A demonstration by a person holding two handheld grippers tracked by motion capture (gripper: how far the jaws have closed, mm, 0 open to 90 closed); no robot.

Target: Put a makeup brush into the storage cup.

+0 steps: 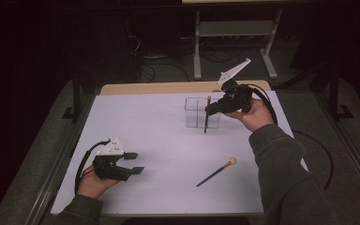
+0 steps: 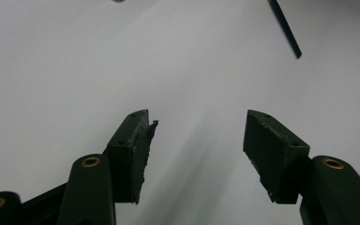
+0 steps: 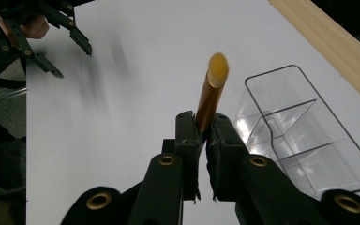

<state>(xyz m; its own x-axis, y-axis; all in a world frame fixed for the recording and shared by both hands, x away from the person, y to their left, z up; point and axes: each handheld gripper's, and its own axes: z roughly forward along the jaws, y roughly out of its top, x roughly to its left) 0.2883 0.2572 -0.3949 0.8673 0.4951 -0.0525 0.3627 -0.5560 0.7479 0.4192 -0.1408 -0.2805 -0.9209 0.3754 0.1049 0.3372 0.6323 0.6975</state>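
Upper right of centre in the high view, I have the right gripper (image 1: 212, 108) clamped on a brush (image 1: 206, 117), upright beside the clear organizer (image 1: 198, 113). I should keep it vertical and lower it into a compartment; which one is probably the near one, hard to tell. Left gripper (image 1: 132, 162) rests wide, empty. Second brush (image 1: 215, 172) lies lower centre on white sheet (image 1: 159, 140); room dark.
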